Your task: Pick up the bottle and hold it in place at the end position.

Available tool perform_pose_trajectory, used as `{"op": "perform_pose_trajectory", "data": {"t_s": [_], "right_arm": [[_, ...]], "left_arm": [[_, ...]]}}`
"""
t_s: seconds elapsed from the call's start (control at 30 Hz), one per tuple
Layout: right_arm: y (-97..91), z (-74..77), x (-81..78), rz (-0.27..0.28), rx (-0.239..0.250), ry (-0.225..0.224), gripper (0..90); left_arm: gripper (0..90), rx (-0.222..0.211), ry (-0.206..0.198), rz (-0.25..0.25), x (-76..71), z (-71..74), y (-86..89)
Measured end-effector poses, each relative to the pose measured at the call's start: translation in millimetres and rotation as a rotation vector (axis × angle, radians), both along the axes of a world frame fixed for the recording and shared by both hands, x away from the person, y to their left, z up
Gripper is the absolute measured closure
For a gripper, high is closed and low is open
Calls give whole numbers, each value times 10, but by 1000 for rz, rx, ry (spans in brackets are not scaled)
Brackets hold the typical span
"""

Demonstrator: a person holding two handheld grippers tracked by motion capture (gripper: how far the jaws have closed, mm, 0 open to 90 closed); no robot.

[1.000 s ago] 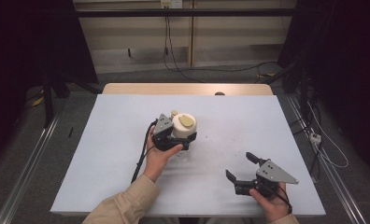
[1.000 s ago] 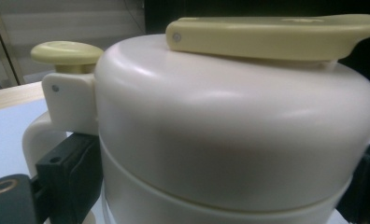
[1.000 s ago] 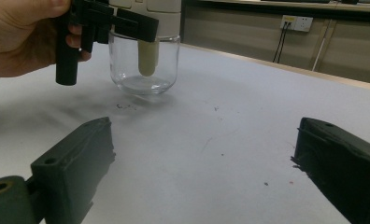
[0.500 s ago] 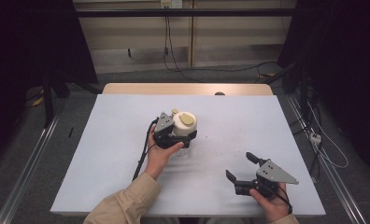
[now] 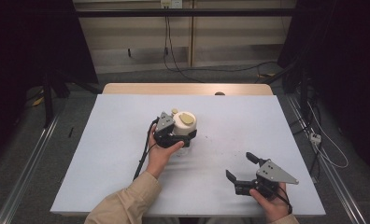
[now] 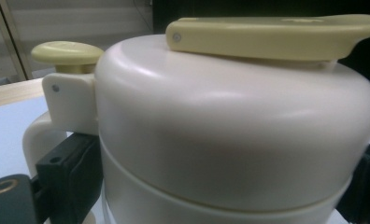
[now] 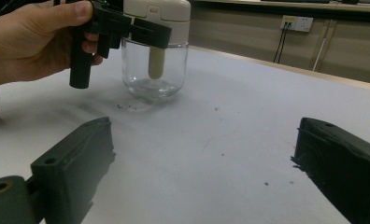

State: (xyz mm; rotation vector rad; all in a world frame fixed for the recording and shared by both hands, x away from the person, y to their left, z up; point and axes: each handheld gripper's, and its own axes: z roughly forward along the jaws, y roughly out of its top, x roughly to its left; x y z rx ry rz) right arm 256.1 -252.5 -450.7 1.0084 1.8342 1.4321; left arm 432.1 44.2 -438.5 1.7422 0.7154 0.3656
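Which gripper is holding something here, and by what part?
The left gripper clamps the glass jar by its cream lid, one of its jaws on each side. The right gripper is open, holding nothing.

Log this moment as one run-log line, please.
left gripper: shut on jar lid | jar: upright on table | right gripper: open, apart from jar

glass jar with cream pump lid (image 5: pixel 184 128) (image 6: pixel 230 140) (image 7: pixel 156 46), standing upright near the middle of the white tabletop (image 5: pixel 103 154), slightly toward its far edge. clear rounded glass body; cream domed lid bearing a flat pale-yellow lever on top, a round pale-yellow knob at one side, and a tube reaching down inside.
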Motion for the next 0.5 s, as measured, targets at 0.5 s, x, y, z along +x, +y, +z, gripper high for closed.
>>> {"op": "perform_pose_trajectory", "data": {"t_s": [0.5], "right_arm": [[-12, 1, 0, -1, 4, -3, 43]], "left_arm": [[65, 22, 6, 1, 55, -50, -45]]}}
